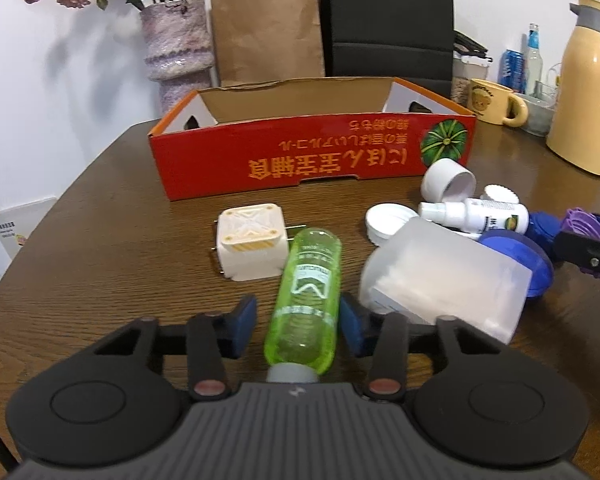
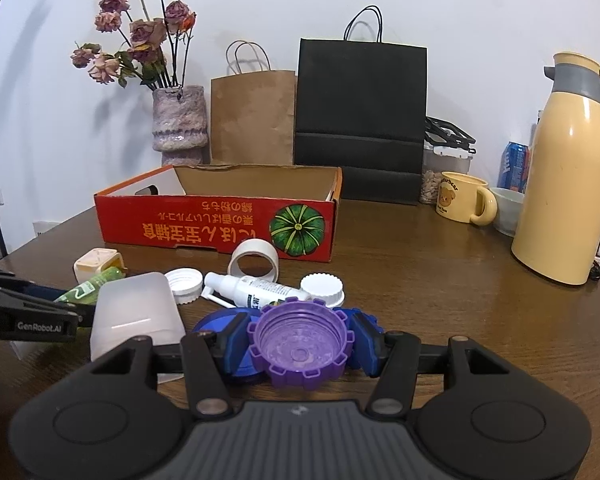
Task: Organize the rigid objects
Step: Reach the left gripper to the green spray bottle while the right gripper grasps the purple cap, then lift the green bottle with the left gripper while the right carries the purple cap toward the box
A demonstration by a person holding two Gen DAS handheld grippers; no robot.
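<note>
While the green bottle (image 1: 306, 300) lies between its blue pads, the left gripper (image 1: 298, 322) has not pinched it (small gaps show). The right gripper (image 2: 300, 346) squeezes a purple cap (image 2: 300, 346).

The left gripper (image 1: 300, 322) points forward and downward over the table, its two blue pads set on either side of a green bottle (image 1: 306, 292) that lies between them; the left pad stands slightly clear of the bottle, so a firm grip cannot be confirmed. The right gripper (image 2: 302, 344) also tilts downward, its blue pads pressed against both sides of a purple toothed cap (image 2: 300, 346), holding it open side up.
</note>
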